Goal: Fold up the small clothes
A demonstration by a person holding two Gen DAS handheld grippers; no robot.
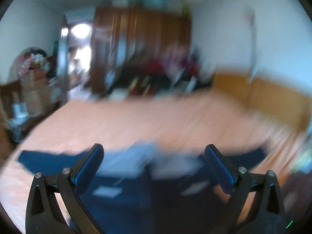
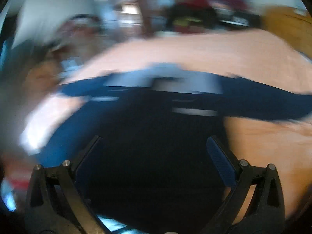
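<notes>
Garment, dark blue with pale collar, lies spread on bed, under both my grippers. Left gripper jaws apart, empty. Right gripper jaws apart, empty. Both views heavily blurred. Risk: I misjudge edge, pinch bed cover with cloth, or bunch fabric, skewing fold.

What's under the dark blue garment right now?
The dark blue garment lies on a peach bed cover, which shows around its edges. Anything beneath its middle is covered, and blur hides finer detail.
</notes>
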